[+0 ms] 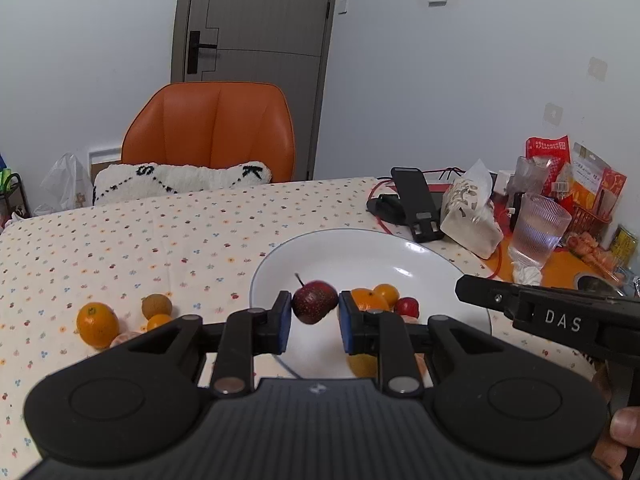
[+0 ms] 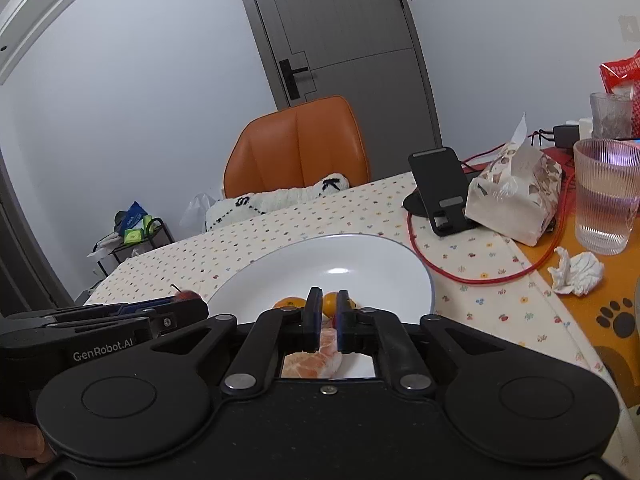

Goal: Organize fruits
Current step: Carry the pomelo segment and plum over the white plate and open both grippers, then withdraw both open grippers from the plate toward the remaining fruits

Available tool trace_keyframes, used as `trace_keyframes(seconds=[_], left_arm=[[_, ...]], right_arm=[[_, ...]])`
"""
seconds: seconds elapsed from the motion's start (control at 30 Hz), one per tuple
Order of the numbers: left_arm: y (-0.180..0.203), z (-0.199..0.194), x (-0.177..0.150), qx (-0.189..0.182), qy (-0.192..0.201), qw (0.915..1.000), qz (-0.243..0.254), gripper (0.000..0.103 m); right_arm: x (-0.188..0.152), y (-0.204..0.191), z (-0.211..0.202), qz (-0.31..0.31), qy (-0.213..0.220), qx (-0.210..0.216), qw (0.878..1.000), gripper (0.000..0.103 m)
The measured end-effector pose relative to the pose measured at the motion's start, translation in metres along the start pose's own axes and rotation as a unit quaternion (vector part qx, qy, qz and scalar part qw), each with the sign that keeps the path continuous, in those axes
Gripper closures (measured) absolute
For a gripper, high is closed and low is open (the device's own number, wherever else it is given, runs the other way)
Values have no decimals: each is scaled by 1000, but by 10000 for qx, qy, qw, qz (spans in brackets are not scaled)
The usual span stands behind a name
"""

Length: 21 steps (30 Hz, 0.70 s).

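My left gripper [image 1: 314,312] is shut on a dark red stemmed fruit [image 1: 314,302], held between its blue pads above the near-left part of the white plate [image 1: 360,234]. In the plate lie two small oranges [image 1: 370,300], a small red fruit [image 1: 408,306] and a peeled tangerine [image 2: 316,356]. My right gripper [image 2: 326,312] hovers over the plate's near side with only a narrow slit between its fingers and nothing gripped; a small orange [image 2: 330,304] shows beyond them. On the cloth to the left lie an orange [image 1: 97,320], a brown round fruit [image 1: 157,306] and a tiny orange [image 1: 159,322].
A ribbed glass [image 2: 604,196], a tissue box [image 2: 516,196], a black phone stand [image 2: 440,192], a red cable [image 2: 480,278] and a crumpled tissue [image 2: 576,272] crowd the table right of the plate. An orange chair [image 1: 208,128] stands at the far side.
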<state>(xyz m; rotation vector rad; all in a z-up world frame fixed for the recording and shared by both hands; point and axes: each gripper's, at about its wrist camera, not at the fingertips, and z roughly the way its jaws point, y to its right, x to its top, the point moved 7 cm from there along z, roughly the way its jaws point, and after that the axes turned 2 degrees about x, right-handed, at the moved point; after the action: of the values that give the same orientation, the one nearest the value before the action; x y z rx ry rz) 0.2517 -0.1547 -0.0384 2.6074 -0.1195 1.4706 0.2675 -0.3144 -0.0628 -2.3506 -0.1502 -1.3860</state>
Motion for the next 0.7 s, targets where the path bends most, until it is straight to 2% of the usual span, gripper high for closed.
trace_keyframes(seconds=[0.47,0.6,0.7], left_arm=[[-31,-8,-6,218,-117,9995,-188,77],[-41,-13,-8,248,-146,9993,-257,71],[-49,-17,-10,284,-164,9990,-292,62]], right_arm=[[-8,-16,8,-74,-135,122,9998,92],[-10,-25,10,-133,-157,153,9997,80],[-10,-31,11,-147,-140,203,9996,70]])
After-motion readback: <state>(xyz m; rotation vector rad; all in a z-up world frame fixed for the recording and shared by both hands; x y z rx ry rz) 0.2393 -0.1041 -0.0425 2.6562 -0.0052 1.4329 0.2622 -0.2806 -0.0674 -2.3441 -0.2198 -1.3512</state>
